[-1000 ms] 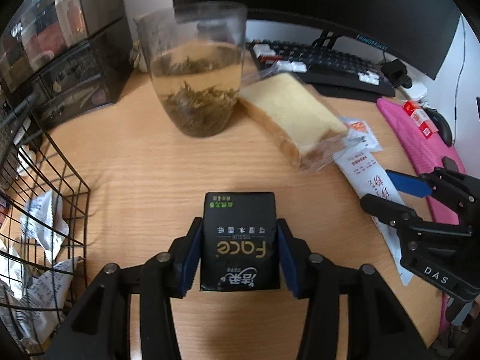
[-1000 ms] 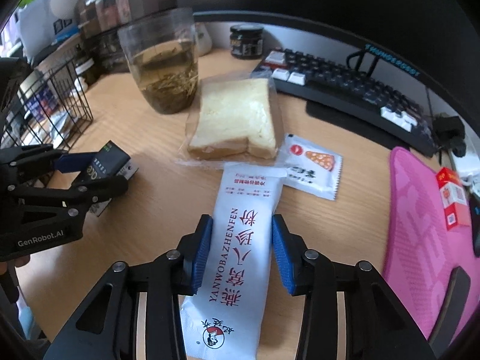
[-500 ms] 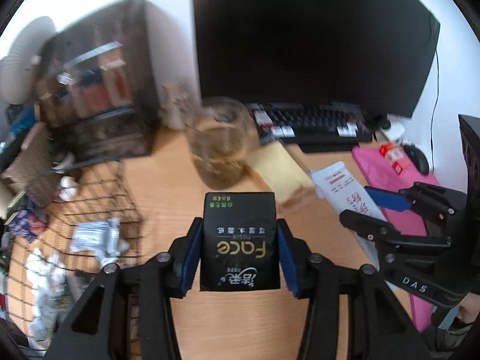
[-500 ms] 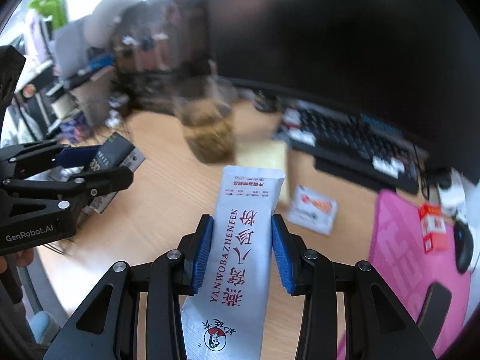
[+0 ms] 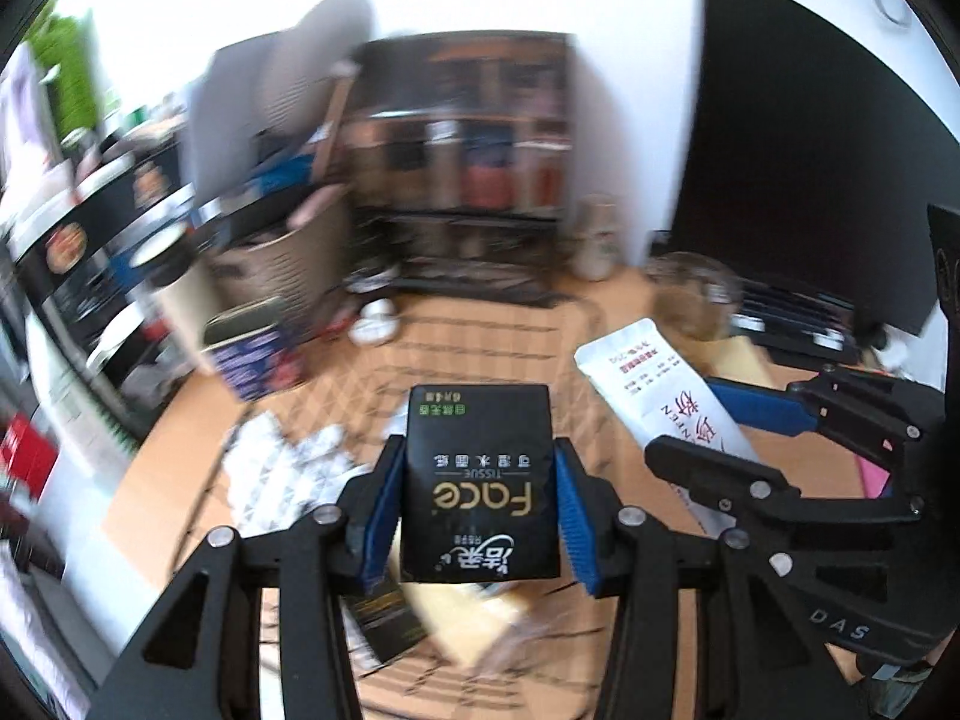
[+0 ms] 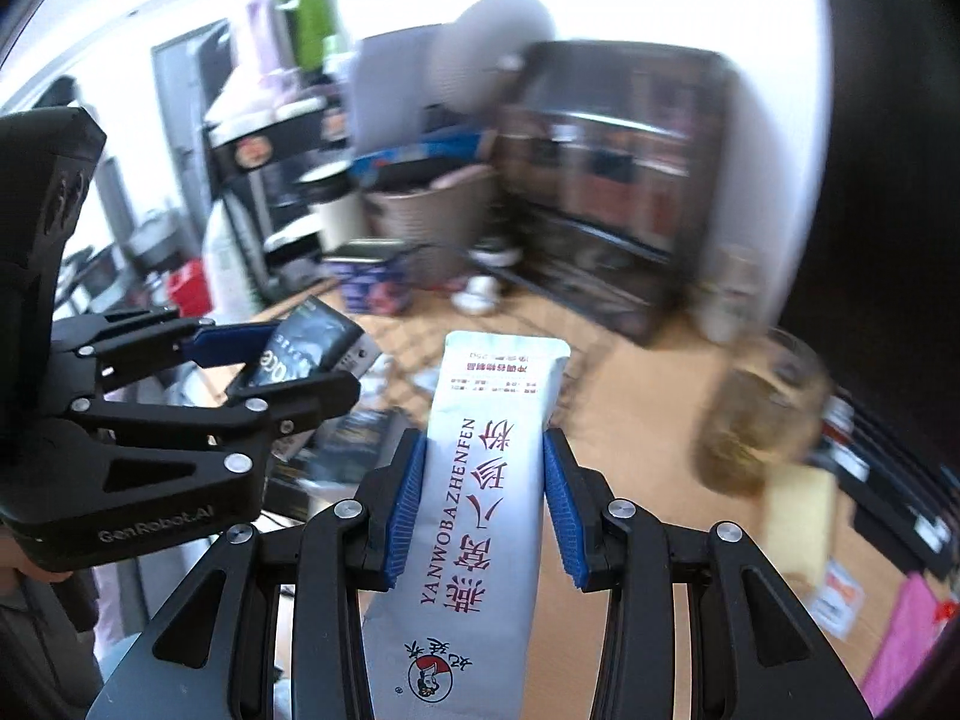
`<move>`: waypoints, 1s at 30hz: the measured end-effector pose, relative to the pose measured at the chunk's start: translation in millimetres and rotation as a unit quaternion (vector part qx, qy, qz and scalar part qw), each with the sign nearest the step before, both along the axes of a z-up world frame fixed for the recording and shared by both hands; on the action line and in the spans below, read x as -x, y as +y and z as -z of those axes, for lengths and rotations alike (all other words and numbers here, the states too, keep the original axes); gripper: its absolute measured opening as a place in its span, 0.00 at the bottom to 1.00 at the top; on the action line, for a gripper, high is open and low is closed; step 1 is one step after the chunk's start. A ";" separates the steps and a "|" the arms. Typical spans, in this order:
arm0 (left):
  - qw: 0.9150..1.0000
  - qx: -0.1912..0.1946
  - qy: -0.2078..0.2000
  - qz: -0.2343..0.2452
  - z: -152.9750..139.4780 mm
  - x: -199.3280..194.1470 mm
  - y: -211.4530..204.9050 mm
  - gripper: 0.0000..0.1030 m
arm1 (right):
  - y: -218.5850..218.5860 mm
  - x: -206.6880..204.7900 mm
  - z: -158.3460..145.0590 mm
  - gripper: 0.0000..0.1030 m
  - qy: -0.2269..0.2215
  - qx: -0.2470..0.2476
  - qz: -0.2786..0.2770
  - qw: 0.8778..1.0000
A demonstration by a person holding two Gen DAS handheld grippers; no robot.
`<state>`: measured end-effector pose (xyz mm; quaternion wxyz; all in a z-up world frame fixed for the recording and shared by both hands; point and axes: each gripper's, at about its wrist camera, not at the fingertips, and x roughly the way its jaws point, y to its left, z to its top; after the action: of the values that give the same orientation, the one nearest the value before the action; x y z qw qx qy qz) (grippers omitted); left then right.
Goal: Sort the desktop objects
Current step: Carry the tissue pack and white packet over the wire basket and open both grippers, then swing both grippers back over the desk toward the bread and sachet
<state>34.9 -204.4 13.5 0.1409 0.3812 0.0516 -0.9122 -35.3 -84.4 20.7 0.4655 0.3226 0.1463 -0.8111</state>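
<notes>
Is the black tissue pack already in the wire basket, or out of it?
Out. The black tissue pack sits clamped between the left gripper's blue pads, above the wire basket.

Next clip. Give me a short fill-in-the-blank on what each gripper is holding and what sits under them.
1. The left gripper is shut on a black ____ pack.
2. The right gripper clamps a long ____ sachet.
3. Below the pack lies a black wire ____.

Missing words: tissue; white; basket
</notes>
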 end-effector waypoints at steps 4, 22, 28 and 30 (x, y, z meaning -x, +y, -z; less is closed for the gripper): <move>0.999 -0.004 -0.004 -0.036 4.8 -18.8 -29.9 0.51 | -33.6 -15.4 4.2 0.39 -0.003 -0.001 -0.033 0.999; 0.996 -0.017 0.001 -0.092 10.9 -39.5 -71.0 0.69 | -70.7 -19.5 8.3 0.74 0.004 0.000 -0.016 1.000; 0.996 -0.016 0.000 -0.087 9.4 -35.0 -65.8 0.75 | -60.3 -14.3 5.7 0.78 -0.001 -0.001 -0.004 1.000; 0.996 -0.018 0.001 -0.085 8.6 -34.5 -63.3 0.75 | -56.8 -12.4 5.2 0.78 -0.006 -0.001 -0.003 1.000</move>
<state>69.4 -267.8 5.0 0.2107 0.3771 0.1001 -0.8963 -22.9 -141.2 15.5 0.4682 0.3274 0.1451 -0.8078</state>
